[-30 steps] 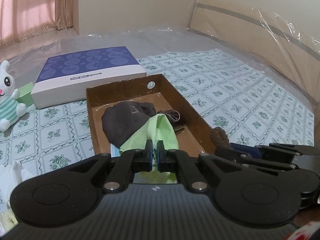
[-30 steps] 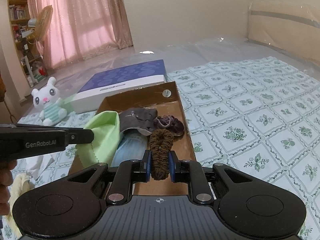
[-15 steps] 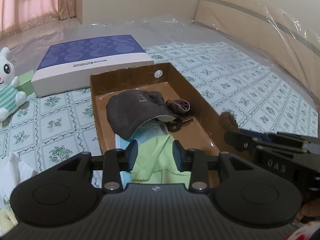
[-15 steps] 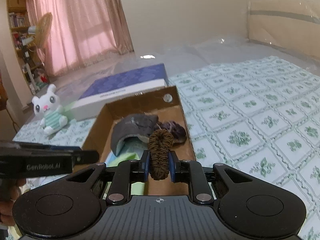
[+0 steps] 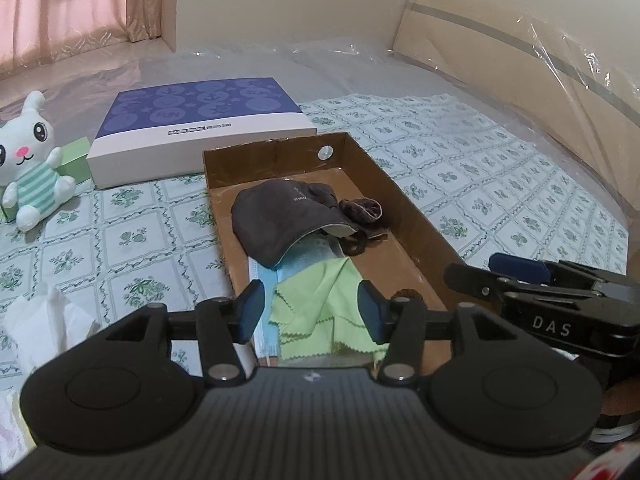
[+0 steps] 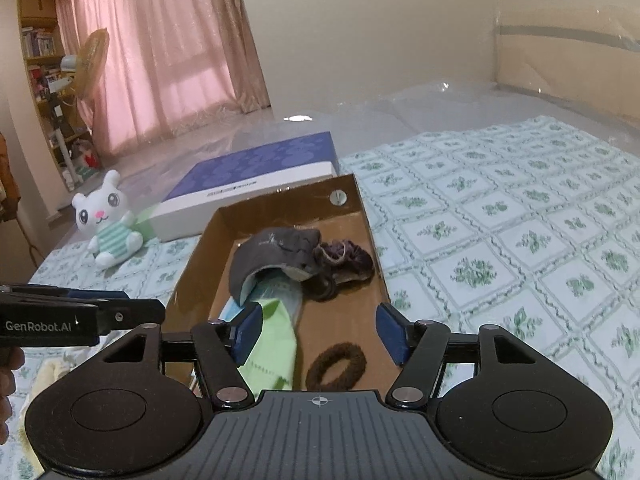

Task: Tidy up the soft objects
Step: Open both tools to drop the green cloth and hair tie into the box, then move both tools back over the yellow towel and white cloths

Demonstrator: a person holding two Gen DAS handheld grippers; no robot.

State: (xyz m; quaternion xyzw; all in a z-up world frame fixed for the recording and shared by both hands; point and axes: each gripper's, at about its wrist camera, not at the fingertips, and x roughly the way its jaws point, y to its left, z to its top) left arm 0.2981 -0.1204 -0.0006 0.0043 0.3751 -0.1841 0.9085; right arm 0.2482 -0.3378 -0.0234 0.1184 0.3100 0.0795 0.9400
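Fingers of both grippers opening, gripping nothing; green cloth [image 5: 320, 304] and scrunchie [image 6: 336, 366] lie in box [image 5: 404, 216]

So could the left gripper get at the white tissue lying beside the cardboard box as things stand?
Probably yes. The left gripper, jaws opening with nothing gripped, hovers over the green cloth in the cardboard box; the white tissue lies uncovered on the bedspread close by, with only the low box wall between.

1. Plain cream walls [image 6: 360, 40] enclose the room.
2. Pink curtains [image 6: 160, 60] cover a bright window on the left, glowing with daylight.
3. A wooden bookshelf [image 6: 38, 52] and a standing fan [image 6: 94, 54] occupy the far left corner.
4. A floral quilted bedspread [image 6: 520, 216] covers the bed.
5. Clear plastic sheeting [image 5: 540, 52] wraps the beige headboard along the right edge.
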